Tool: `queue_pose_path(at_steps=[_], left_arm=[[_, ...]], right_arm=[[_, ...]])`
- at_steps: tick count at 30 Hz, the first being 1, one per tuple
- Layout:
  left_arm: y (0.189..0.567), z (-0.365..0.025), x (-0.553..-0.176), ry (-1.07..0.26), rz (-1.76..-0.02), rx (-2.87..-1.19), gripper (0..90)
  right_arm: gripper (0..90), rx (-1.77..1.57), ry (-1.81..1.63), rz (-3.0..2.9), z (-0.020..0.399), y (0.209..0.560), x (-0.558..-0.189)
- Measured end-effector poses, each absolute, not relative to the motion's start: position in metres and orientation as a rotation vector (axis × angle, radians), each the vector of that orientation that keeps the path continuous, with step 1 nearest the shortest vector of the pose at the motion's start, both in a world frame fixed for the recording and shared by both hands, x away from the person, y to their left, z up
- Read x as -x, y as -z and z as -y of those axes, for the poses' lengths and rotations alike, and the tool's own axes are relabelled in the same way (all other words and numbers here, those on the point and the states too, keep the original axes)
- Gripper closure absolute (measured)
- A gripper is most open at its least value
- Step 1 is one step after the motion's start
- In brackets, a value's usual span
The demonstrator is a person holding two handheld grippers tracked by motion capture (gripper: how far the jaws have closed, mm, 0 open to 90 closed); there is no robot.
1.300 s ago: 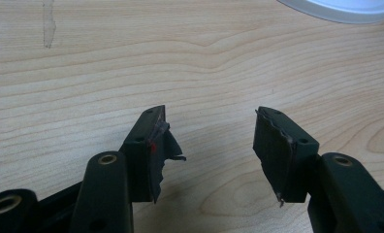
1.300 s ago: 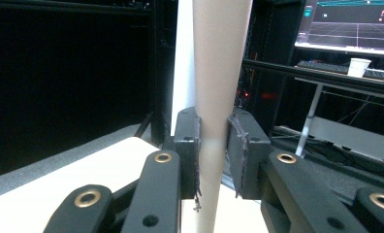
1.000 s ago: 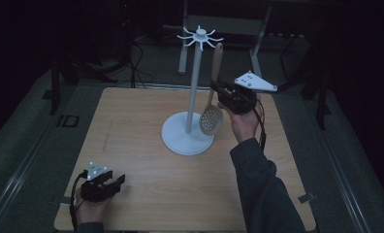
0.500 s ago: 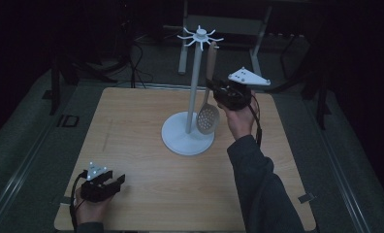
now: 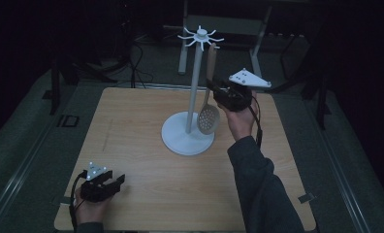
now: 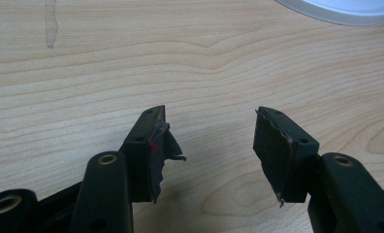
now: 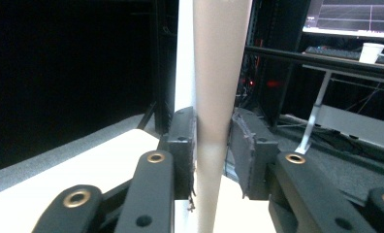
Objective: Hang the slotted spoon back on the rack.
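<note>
A white rack (image 5: 188, 136) with a round base and a ring of hooks on top stands mid-table. A pale slotted spoon (image 5: 208, 118) hangs upright beside its pole, the top of the handle at a hook. My right gripper (image 5: 213, 90) is at the handle's middle. In the right gripper view the handle (image 7: 219, 97) stands between the jaws, which have just been opening; the pads sit close on either side and no longer clamp it. My left gripper (image 5: 117, 182) rests open at the near left corner, with nothing between its fingers (image 6: 151, 150).
The wooden table (image 5: 132, 131) has bare room left of the rack. The rack's white base edge (image 6: 340, 9) lies ahead of the left gripper. Dark stands and cables crowd the floor behind the table; a monitor and a paper cup (image 7: 373, 51) sit far back.
The spoon's bowl has swung slightly toward the pole. Neither hand has visibly shifted.
</note>
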State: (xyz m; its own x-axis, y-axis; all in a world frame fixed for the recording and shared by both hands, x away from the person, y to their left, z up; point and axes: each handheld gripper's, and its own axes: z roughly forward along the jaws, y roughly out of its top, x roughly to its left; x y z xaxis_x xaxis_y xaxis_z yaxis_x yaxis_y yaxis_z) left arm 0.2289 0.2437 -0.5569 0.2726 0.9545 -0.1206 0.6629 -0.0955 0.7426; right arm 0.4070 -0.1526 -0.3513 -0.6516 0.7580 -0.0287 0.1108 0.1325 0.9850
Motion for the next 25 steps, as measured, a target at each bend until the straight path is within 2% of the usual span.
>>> queue_pose_path(at_steps=[9,25], left_arm=[[0.557,-0.243,-0.229,-0.522,-1.461,-1.839,46.3],[0.557,-0.243,-0.229,-0.519,-1.461,-1.845,46.2]], right_arm=[[62.3,-0.812,-1.557,-1.873,0.16,0.352,-0.399],[58.9,-0.845,-1.499,-1.904,0.178,0.37,-0.394]])
